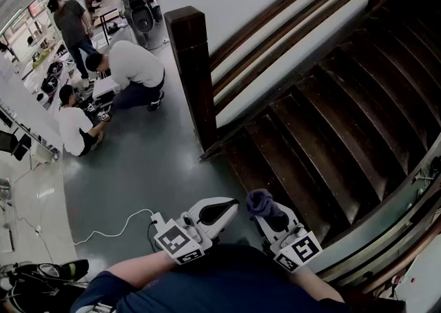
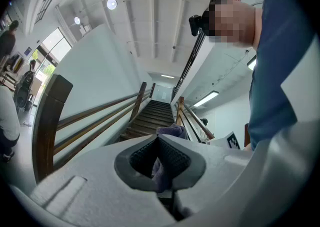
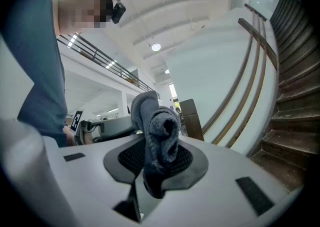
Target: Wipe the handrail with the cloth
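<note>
Purple cloth (image 1: 260, 203) sits low in the frame, pinched in the right tongs (image 1: 270, 216). The left tongs (image 1: 233, 205), just beside, look pressed together on a fold of it too. Beyond, dark stairs (image 1: 331, 118) climb to the upper right, and the handrail (image 1: 282, 7) runs well apart from the cloth.

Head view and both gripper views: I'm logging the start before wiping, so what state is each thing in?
Dark wooden handrail: nothing touching it.
Right gripper: shut on the purple fleecy cloth.
Purple fleecy cloth: bunched, standing out of those jaws.
Left gripper: jaws together, a strip of the cloth showing between them.
White cable: loose on the floor.
</note>
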